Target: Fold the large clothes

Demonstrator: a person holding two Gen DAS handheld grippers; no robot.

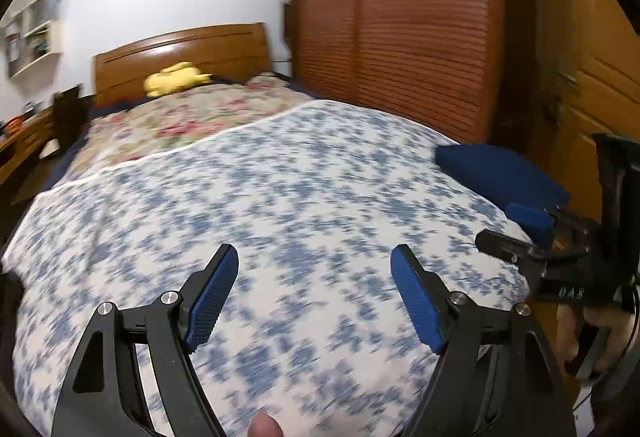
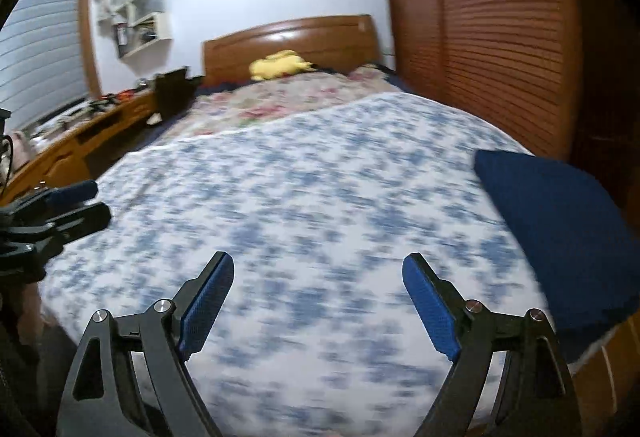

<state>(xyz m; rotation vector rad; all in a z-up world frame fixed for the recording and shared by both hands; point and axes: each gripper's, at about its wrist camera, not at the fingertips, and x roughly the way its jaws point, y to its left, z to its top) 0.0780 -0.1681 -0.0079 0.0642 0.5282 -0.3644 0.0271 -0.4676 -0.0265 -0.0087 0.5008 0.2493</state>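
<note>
Claws: left claw (image 1: pixel 314 293) wide, empty | right claw (image 2: pixel 318 303) wide, empty | folded navy garment (image 2: pixel 560 237) on bed (image 2: pixel 300 197)

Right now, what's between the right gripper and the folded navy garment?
Only the blue-and-white patterned bedspread: in the right wrist view, nothing else lies between the open right gripper and the folded navy garment.

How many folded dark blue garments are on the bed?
1. The folded blue garment lies at the bed's near right corner on the blue-and-white sheet, beside the wardrobe. Others may be out of frame.
</note>
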